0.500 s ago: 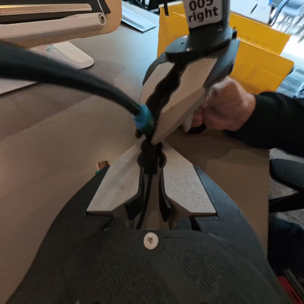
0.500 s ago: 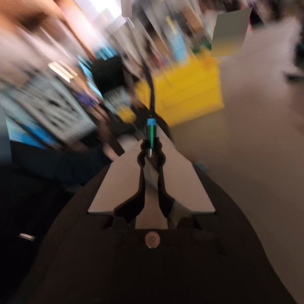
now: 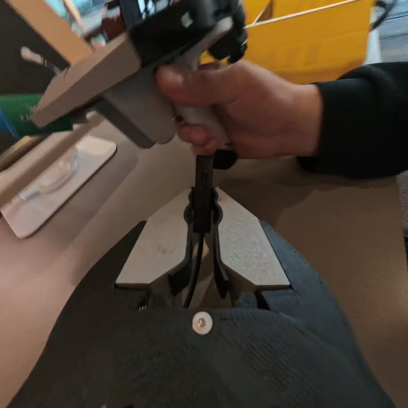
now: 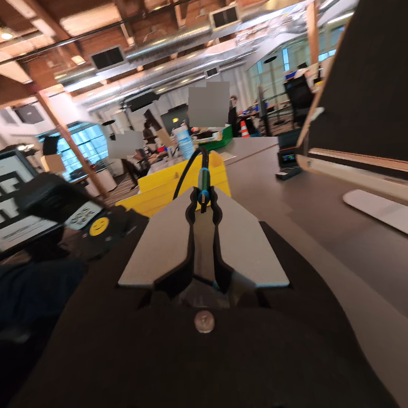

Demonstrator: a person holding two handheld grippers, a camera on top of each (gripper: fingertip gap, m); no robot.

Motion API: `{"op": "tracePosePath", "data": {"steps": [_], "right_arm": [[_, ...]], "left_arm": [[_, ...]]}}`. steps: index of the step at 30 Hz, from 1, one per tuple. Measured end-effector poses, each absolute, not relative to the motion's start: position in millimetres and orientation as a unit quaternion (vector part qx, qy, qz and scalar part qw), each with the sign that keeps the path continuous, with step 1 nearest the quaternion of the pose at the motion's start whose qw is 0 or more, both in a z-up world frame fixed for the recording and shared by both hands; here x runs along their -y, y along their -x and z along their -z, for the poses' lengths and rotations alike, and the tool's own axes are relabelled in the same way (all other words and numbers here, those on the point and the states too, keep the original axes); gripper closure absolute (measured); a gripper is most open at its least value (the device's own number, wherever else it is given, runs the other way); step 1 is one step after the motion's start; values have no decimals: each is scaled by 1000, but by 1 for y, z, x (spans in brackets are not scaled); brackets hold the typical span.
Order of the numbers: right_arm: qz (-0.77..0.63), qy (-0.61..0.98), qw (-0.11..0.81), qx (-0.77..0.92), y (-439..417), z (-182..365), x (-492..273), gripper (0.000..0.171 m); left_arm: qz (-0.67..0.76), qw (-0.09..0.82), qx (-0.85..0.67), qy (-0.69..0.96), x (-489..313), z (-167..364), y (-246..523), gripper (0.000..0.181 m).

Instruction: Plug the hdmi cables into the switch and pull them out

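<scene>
The left claw (image 3: 202, 198) pinches the black switch (image 3: 202, 194), held edge-on above the desk (image 3: 331, 231). The right claw (image 4: 204, 198) pinches a green-and-blue hdmi cable plug (image 4: 203, 187), lifted clear of the switch, near a yellow bin (image 4: 165, 187).

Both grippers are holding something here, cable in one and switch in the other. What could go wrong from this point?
The right gripper pinches the HDMI plug only at the fingertips, so it might twist or slip. The switch juts past the left gripper, so a push could lever it loose. The cable could snag on the yellow bin.
</scene>
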State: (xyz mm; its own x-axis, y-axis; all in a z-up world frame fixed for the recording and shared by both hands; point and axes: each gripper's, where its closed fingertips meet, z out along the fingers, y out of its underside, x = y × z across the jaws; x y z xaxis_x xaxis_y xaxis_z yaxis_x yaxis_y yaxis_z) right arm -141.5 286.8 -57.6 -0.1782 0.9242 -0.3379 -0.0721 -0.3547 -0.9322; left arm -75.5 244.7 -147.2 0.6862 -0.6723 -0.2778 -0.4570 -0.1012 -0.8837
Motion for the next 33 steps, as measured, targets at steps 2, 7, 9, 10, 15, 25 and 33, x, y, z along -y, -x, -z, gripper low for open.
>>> {"op": "tracePosePath", "data": {"steps": [2, 7, 9, 10, 15, 25, 33], "right_arm": [[-633, 535, 404, 388, 135, 59, -304, 163], [-627, 572, 412, 331, 118, 66, -331, 163], [-618, 583, 413, 329, 116, 71, -335, 163], [-613, 584, 417, 333, 115, 71, -335, 163], [-571, 575, 463, 358, 112, 63, -334, 162], [-384, 557, 659, 327, 45, -50, -331, 163], [-318, 540, 699, 346, -40, -176, -314, 162]], "left_arm": [[110, 581, -418, 689, -232, 132, 61, 170], [278, 627, -467, 558, -177, 87, 34, 170], [377, 640, -441, 504, -159, 59, 42, 170], [422, 650, -422, 470, -151, 44, 51, 171], [493, 705, -315, 402, -150, 5, 105, 170], [664, 657, -333, 132, -71, -27, 167, 171], [577, 688, -275, 344, -145, -5, 129, 171]]}}
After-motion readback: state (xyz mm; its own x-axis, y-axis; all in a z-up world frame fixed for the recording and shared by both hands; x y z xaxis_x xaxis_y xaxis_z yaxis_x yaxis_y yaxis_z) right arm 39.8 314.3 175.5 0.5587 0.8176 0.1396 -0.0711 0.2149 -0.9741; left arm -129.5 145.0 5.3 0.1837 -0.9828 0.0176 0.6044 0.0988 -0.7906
